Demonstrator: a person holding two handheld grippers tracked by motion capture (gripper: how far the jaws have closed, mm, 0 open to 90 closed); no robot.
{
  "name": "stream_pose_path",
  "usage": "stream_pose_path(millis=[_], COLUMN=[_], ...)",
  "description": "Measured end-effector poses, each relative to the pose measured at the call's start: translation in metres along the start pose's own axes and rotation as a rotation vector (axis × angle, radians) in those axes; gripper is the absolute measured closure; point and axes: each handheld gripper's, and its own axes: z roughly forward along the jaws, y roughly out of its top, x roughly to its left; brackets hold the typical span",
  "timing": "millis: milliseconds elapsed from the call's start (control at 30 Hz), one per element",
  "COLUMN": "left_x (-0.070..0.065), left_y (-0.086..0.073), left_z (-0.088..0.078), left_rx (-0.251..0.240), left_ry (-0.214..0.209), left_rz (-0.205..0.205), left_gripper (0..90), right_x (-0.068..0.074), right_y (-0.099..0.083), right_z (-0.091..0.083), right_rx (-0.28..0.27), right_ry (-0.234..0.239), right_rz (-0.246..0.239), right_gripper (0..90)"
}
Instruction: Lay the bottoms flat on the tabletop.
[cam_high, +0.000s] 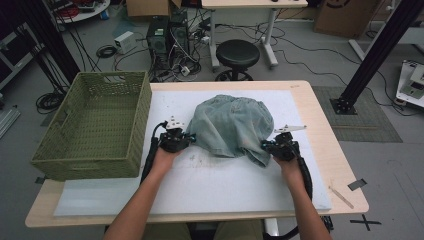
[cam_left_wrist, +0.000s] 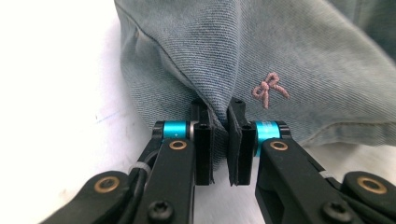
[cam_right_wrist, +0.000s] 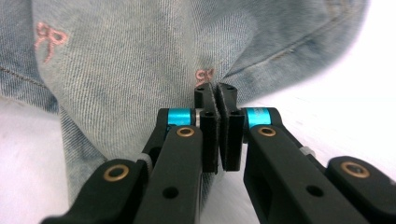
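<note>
Denim garment (cam_high: 231, 129) is pinched at opposite edges by the left gripper (cam_left_wrist: 219, 122) and right gripper (cam_right_wrist: 216, 99), ready for lifting off the bench (cam_high: 320, 135).

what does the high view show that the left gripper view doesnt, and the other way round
High view alone: the green woven basket at the table's left, the right gripper pinching the garment's right edge, both forearms, and the black stool behind the table. Left gripper view alone: a pink embroidered bow on the cloth, the seam line, and a fold of cloth nipped between the two black pads. Both: the faded blue denim garment on the white table cover, with the left gripper shut on its edge.
</note>
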Motion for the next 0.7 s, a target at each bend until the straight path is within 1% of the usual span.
stream_pose_path(millis=[33,100,133,167,233,267,300,367,433,467,500,533,567,600,633,700], left_x=[0.0,0.001,0.0,-0.001,-0.006,-0.009,-0.01,-0.012,-0.011,-0.011,-0.009,-0.008,-0.007,-0.006,-0.004,-0.003], left_y=[-0.001,-0.003,-0.005,-0.006,-0.01,-0.012,-0.014,-0.018,-0.021,-0.022,-0.023,-0.023,-0.023,-0.022,-0.021,-0.018], left_z=[-0.005,-0.016,-0.02,-0.025,-0.032,-0.036,-0.039,-0.044,-0.044,-0.044,-0.044,-0.044,-0.045,-0.045,-0.046,-0.046], left_rx=[-0.008,-0.024,-0.029,-0.029,-0.018,-0.022,-0.025,-0.033,-0.036,-0.047,-0.061,-0.079,-0.098,-0.117,-0.138,-0.162], left_ry=[-0.005,-0.022,-0.045,-0.058,-0.073,-0.082,-0.087,-0.089,-0.088,-0.083,-0.079,-0.073,-0.06,-0.05,-0.039,-0.023], left_rz=[0.003,-0.008,-0.019,-0.02,0.009,0.014,0.023,0.018,0.008,-0.002,-0.021,-0.039,-0.046,-0.052,-0.061,-0.06], left_gripper=[82.5,82.5,82.5,82.5,82.6,82.6,82.7,82.6,82.1,79.2,73.1,66.2,58.3,50.9,46.2,44.9], right_x=[-0.002,-0.008,-0.011,-0.014,-0.02,-0.022,-0.023,-0.021,-0.018,-0.015,-0.012,-0.01,-0.007,-0.005,-0.003,0.003], right_y=[-0.002,-0.007,-0.01,-0.013,-0.019,-0.02,-0.021,-0.022,-0.021,-0.021,-0.021,-0.02,-0.019,-0.017,-0.016,-0.012], right_z=[-0.005,-0.017,-0.022,-0.028,-0.036,-0.038,-0.04,-0.043,-0.043,-0.042,-0.041,-0.04,-0.04,-0.039,-0.039,-0.035], right_rx=[-0.007,-0.028,-0.04,-0.045,-0.06,-0.06,-0.062,-0.06,-0.058,-0.061,-0.067,-0.078,-0.091,-0.102,-0.108,-0.112], right_ry=[-0.013,-0.029,-0.034,-0.028,-0.036,-0.035,-0.045,-0.063,-0.076,-0.075,-0.081,-0.083,-0.082,-0.077,-0.072,-0.068], right_rz=[-0.009,-0.009,0.0,0.014,0.029,0.038,0.031,0.019,0.0,-0.01,-0.022,-0.029,-0.028,-0.036,-0.046,-0.064], right_gripper=[89.5,89.6,89.6,89.6,89.6,89.6,89.6,89.6,89.2,87.7,82.1,73.3,66.6,63.7,60.4,53.1])
